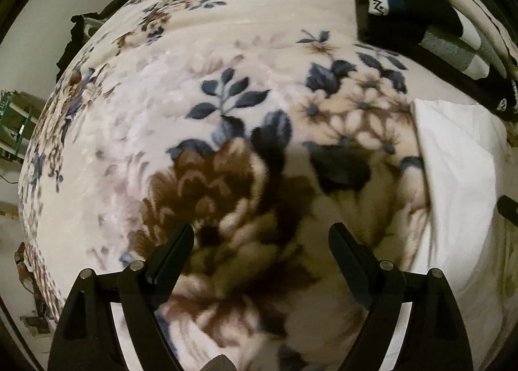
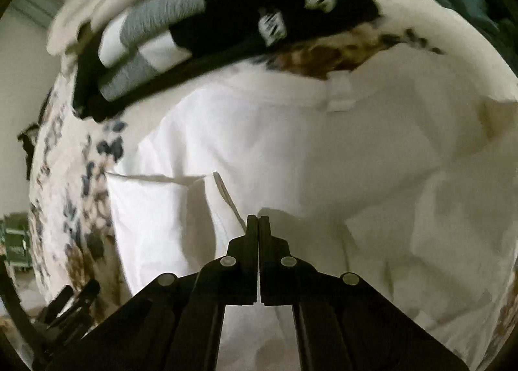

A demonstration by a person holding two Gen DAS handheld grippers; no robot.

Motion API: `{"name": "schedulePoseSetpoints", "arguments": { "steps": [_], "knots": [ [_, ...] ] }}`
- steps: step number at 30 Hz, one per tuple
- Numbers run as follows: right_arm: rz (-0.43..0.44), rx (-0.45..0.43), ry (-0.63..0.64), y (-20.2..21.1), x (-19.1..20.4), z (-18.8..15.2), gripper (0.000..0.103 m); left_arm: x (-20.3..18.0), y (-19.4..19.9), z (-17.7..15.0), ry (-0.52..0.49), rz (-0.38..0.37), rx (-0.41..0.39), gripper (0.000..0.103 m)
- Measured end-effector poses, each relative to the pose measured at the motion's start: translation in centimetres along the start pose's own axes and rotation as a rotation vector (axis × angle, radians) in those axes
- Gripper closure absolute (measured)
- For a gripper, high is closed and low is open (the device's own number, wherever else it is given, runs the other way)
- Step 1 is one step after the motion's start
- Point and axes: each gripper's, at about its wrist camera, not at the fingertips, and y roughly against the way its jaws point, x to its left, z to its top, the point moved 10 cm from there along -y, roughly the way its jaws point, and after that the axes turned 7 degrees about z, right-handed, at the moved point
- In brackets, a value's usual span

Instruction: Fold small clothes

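We are working on a bed covered by a floral blanket [image 1: 200, 86]. Our left claw [image 1: 260, 235] is spread wide and holds nothing; it hangs over bare blanket, with the white garment [image 1: 453, 170] off to its right and apart from it. Our right claw [image 2: 258, 220] is pressed narrow, its jaws closed together over the white garment [image 2: 291, 150]. A fold edge of the cloth rises just at the tips, so we judge it is pinching that fabric, though the blur keeps us from being certain.

At the far side of the bed lies a stack of folded clothes [image 2: 200, 34], dark, grey and white pieces laid flat on one another, with a patterned band showing on the top dark piece. We read that stack as work already done.

The white garment lies spread across the blanket just in front of the stack, wrinkled, with one flap turned over on its left side. We judge its fold as only begun: further folds are left, and then it belongs on the stack.
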Motion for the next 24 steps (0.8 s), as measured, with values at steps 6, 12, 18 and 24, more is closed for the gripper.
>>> {"name": "schedulePoseSetpoints", "arguments": {
  "steps": [6, 12, 18, 24],
  "knots": [
    [0.175, 0.108, -0.136, -0.4, -1.0, -0.4, 0.072, -2.6, 0.8, -0.2, -0.015, -0.035, 0.002, 0.018],
    [0.099, 0.121, -0.049, -3.9, 1.2, -1.0, 0.101, -3.4, 1.1, -0.2, -0.043, -0.028, -0.009, 0.018],
    [0.04, -0.026, -0.061, -0.3, -0.3, -0.7, 0.101, -3.6, 1.1, 0.0, -0.045, -0.03, -0.009, 0.018],
    [-0.059, -0.097, -0.096, 1.9, -2.8, -0.5, 0.101, -5.0, 1.4, 0.9, -0.046, -0.055, -0.014, 0.018]
  ]
}}
